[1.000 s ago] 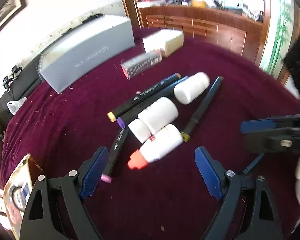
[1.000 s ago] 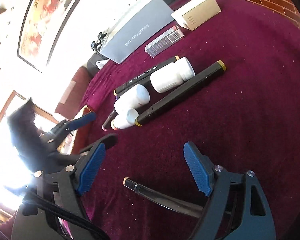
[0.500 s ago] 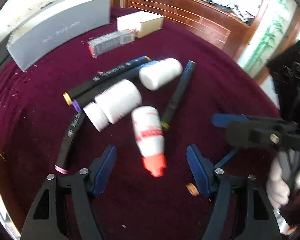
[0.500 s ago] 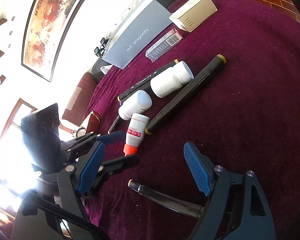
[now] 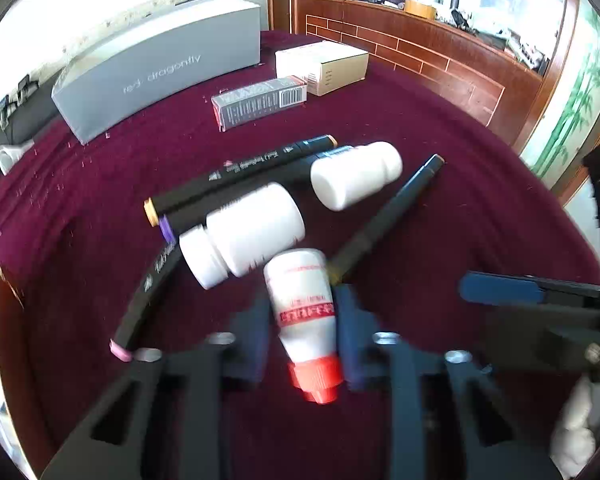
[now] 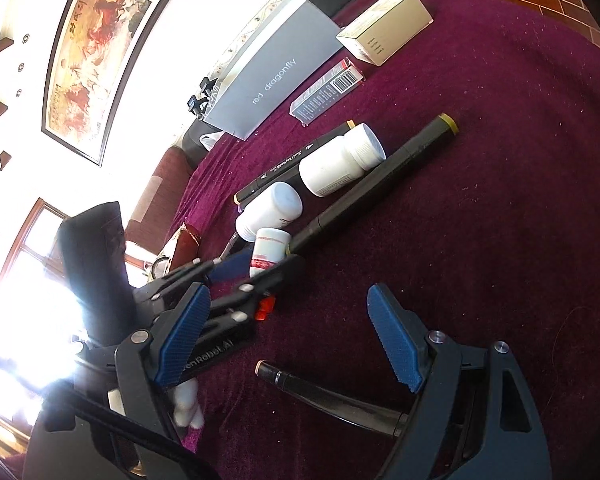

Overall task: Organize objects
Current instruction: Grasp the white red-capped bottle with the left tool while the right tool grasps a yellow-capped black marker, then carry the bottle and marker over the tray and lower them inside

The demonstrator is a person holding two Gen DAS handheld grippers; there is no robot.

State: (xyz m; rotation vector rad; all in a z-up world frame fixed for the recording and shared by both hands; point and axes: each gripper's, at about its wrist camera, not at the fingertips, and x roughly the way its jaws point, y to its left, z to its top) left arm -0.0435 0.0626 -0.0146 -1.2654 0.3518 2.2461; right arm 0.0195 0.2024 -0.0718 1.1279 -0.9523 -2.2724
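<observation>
My left gripper (image 5: pixel 302 330) is shut on a white bottle with an orange-red cap (image 5: pixel 306 312), which lies on the maroon cloth; it also shows in the right wrist view (image 6: pixel 266 254). Two plain white bottles (image 5: pixel 244 234) (image 5: pixel 354 180) lie beyond it among several black markers (image 5: pixel 240 172). One long marker (image 5: pixel 384 216) lies at an angle, its near end by the held bottle. My right gripper (image 6: pixel 288 340) is open and empty, above a black marker (image 6: pixel 324 398) on the cloth.
A grey box (image 5: pixel 160 72), a small barcode carton (image 5: pixel 260 102) and a tan box (image 5: pixel 324 66) stand at the far side of the table. A wooden counter (image 5: pixel 420 56) lies beyond. The right gripper's blue finger (image 5: pixel 500 290) shows at the right.
My left gripper has moved forward and closed on the orange-capped bottle, which had turned cap-toward-me. The right gripper stays open over its marker.
</observation>
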